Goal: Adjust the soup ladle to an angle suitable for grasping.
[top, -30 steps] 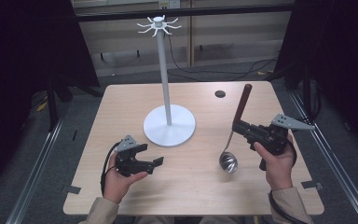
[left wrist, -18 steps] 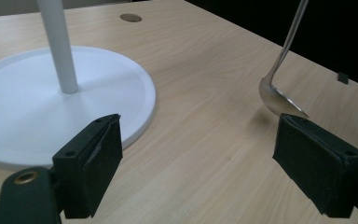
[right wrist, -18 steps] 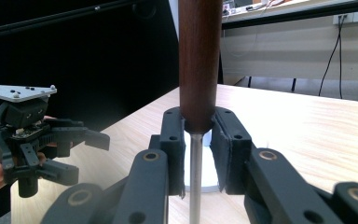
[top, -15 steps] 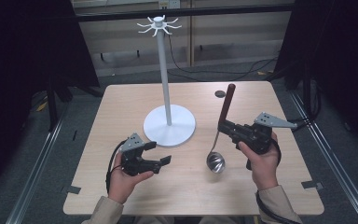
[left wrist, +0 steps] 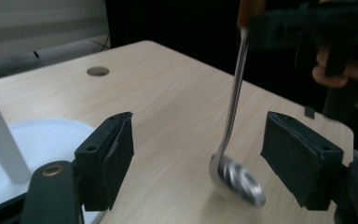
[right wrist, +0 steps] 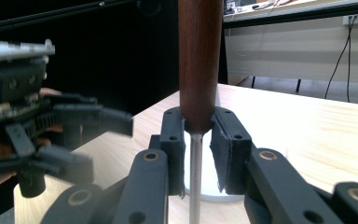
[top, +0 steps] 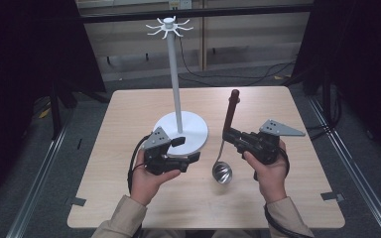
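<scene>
While your right gripper pinches the ladle upright at centre frame, your left gripper, jaws spread but just been closing on nothing, must line up on its stem.

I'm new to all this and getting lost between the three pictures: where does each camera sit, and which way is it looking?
High view: above the person's side, looking forward and down on the table; both forearms, left gripper and right gripper show.
Left gripper view: rides the left gripper, looking between its jaws at the ladle; the other hand shows behind.
Right gripper view: rides the right gripper, shut on the ladle's wooden handle.
All three share the ladle and the white stand.
</scene>
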The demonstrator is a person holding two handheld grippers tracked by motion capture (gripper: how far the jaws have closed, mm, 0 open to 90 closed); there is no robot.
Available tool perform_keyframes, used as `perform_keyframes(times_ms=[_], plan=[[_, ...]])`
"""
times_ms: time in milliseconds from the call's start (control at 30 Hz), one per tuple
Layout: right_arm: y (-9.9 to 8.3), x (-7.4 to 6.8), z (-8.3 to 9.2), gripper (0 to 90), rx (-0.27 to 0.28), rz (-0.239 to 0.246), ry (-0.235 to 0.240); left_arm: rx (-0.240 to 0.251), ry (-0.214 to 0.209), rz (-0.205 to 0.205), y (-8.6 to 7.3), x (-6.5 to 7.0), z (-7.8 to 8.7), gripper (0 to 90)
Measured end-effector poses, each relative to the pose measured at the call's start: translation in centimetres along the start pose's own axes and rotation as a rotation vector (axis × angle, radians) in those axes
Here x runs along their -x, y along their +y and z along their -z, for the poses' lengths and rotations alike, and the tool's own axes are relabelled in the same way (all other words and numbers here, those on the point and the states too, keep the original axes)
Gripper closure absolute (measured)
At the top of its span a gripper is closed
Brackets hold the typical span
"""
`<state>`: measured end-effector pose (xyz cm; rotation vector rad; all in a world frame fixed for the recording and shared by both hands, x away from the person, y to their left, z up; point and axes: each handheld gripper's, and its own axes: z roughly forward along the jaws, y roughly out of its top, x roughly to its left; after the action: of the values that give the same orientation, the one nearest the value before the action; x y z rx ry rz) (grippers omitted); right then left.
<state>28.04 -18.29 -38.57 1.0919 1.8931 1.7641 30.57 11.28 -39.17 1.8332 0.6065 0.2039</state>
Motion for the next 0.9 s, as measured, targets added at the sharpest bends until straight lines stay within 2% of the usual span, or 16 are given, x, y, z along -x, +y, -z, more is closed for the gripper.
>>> perform_keyframes(times_ms=[167,200,267,333,500,567,600,633,800,867,900], plan=[[-0.2,-0.6,-0.5,75.3,-0.004,0.003,0.007,0.052,0.009,0.005,2.0,0.2,-0.3,28.9],[-0.3,-0.7,-0.5,75.3,-0.009,0.006,0.007,0.045,0.018,0.002,2.4,0.3,-0.3,29.5],[-0.3,-0.7,-0.7,75.3,-0.002,0.004,0.008,0.060,0.012,-0.008,3.2,0.4,-0.4,31.0],[-0.4,-1.0,-0.9,75.4,-0.002,-0.001,0.017,0.081,0.024,-0.026,4.4,0.6,-0.4,32.8],[-0.4,-1.4,-1.3,75.3,0.000,0.004,0.020,0.104,0.014,-0.042,5.8,1.1,-0.6,35.9],[-0.3,-1.5,-1.5,75.3,0.002,0.004,0.027,0.107,0.004,-0.048,6.2,1.4,-0.9,37.6],[-0.3,-1.6,-1.6,75.3,0.006,0.005,0.028,0.094,0.019,-0.054,6.5,1.6,-0.9,38.1],[-0.3,-1.8,-1.7,75.3,0.003,0.007,0.027,0.103,0.008,-0.057,6.6,1.8,-1.1,40.4],[-0.2,-2.3,-2.0,75.3,0.002,0.017,0.037,0.106,0.017,-0.074,7.1,2.2,-1.7,42.6],[-0.2,-2.6,-2.2,75.3,0.001,0.023,0.039,0.113,0.026,-0.075,7.2,2.2,-1.8,45.1],[-0.2,-2.8,-2.4,75.3,-0.002,0.027,0.038,0.117,0.035,-0.070,7.2,2.2,-1.9,49.7]])
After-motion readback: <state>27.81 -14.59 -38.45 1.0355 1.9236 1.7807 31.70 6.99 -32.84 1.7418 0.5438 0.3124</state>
